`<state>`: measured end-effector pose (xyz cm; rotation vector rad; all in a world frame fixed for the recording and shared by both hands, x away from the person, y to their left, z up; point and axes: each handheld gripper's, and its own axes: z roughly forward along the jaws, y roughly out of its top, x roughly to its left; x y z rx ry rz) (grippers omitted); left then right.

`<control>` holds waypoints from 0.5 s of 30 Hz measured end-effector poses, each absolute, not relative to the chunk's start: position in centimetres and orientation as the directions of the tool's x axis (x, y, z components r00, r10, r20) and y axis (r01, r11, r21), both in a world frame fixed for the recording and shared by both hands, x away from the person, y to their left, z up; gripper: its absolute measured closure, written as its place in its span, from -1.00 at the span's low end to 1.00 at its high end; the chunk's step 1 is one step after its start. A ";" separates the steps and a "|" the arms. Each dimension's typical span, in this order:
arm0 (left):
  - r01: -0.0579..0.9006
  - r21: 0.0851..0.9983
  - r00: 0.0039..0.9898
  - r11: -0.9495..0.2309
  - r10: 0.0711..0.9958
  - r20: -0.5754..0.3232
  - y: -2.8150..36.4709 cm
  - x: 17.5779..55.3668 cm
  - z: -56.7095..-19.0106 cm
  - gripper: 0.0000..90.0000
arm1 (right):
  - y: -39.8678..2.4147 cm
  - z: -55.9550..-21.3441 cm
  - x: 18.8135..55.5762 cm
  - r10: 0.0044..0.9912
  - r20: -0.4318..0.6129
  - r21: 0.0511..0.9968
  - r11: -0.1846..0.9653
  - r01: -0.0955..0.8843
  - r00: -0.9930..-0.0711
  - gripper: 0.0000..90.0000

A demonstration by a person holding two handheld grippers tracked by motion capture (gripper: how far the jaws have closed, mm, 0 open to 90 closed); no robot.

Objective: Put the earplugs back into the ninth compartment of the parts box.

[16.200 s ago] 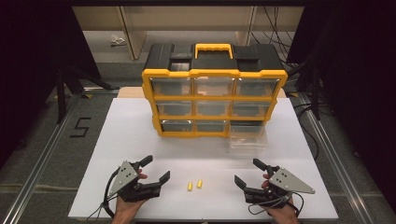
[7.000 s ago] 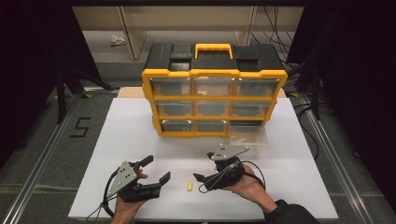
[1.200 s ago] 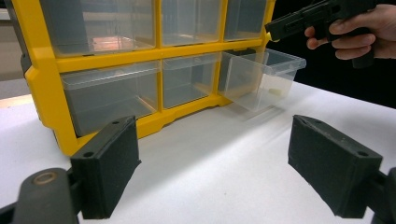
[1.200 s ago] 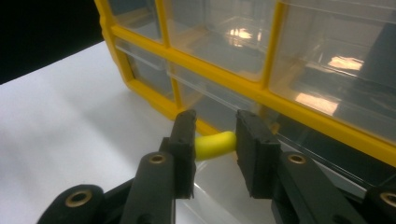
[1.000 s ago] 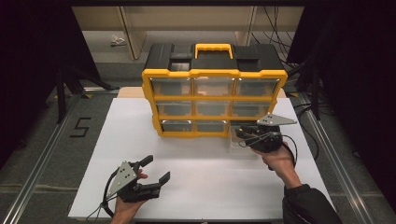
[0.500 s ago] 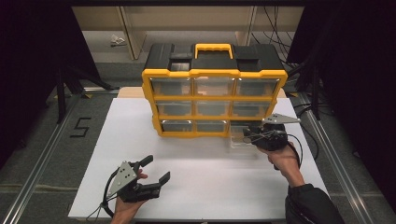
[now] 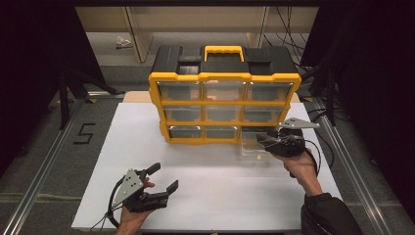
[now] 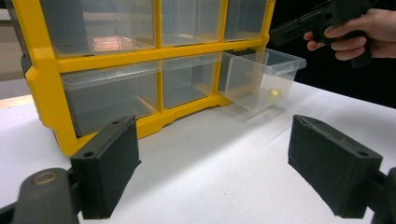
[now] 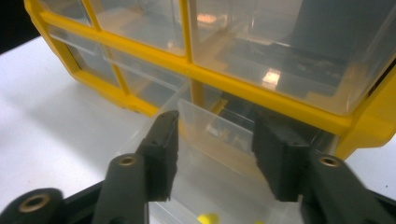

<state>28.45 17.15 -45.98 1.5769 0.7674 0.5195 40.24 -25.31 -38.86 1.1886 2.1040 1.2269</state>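
Right gripper [image 7: 268, 142] at right of centre in high view, over pulled-out clear drawer [image 7: 255, 151]; jaws just opening, now partly apart, nothing between pads. Small yellow piece [image 7: 258, 157] lies on drawer floor; in right gripper view it sits at bottom edge, below jaws. Drawer juts from bottom right slot of yellow organizer [image 7: 225, 105]. Left gripper [image 7: 161, 178] at lower left, jaws wide apart, empty, above white table [image 7: 205, 196]
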 end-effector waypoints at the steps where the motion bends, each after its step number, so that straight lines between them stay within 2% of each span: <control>1: 0.179 0.983 0.678 -0.035 0.729 -0.098 17.1 28.4 -46.0 -0.64 | -25.3 -38.8 40.2 0.837 0.058 0.857 0.238 0.458 -0.544 0.01; 8: 0.180 0.983 0.678 -0.035 0.729 -0.098 17.2 28.4 -46.0 -0.64 | -24.1 -37.8 39.3 0.812 0.066 0.878 0.228 0.420 -0.580 -0.26; 15: 0.180 0.983 0.679 -0.034 0.728 -0.099 17.1 28.4 -46.0 -0.64 | -23.0 -36.9 38.3 0.779 0.077 0.902 0.212 0.377 -0.622 -0.34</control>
